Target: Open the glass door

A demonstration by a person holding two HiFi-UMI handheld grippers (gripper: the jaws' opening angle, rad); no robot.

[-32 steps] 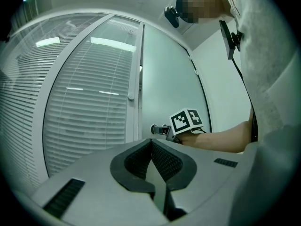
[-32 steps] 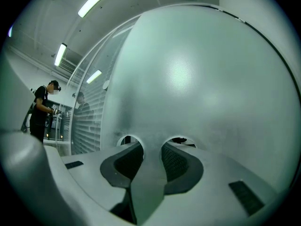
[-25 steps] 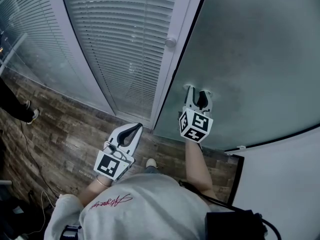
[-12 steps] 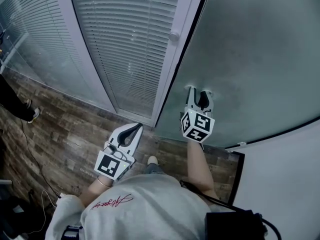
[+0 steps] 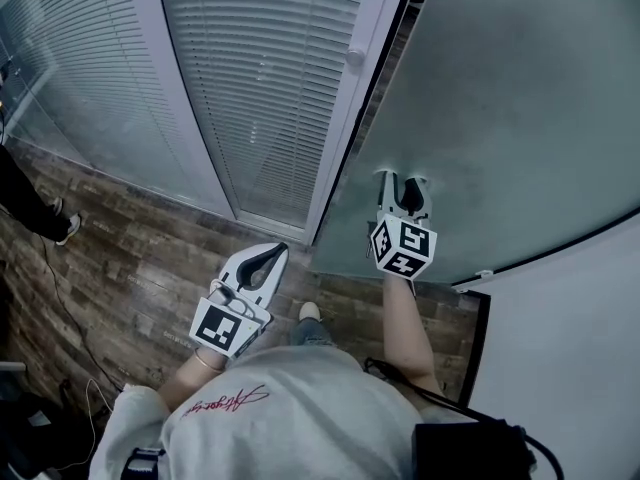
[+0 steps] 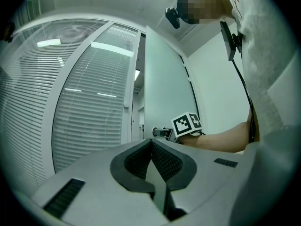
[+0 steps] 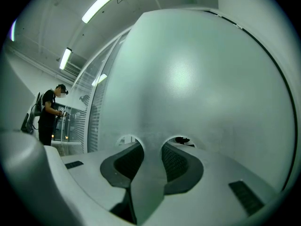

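Evidently the push is working. A second ago the free edge of the frosted glass door [image 5: 520,118] lay almost against the white frame post [image 5: 345,138]. Now a dark gap [image 5: 390,48] runs between them, widest toward the top of the head view, and what looks like wood-plank floor [image 5: 130,258] shows through it. The door has swung away from the person, who has followed it forward.

The right claw [image 5: 402,180] has its jaws fairly wide with nothing between them. Both tips are set flat against the glass near the door's free edge, and the right gripper view shows them mirrored in the pane. It pushes; it does not grip.

The left claw [image 5: 278,250] is closed tip to tip and empty. It is held level over the floor near the foot of the frame post, apart from the door and from the slatted blinds [image 5: 260,78].

I judge the door only partly open, the gap too slim to pass through. More of the same push should widen it, though bare tips could slide on smooth glass.
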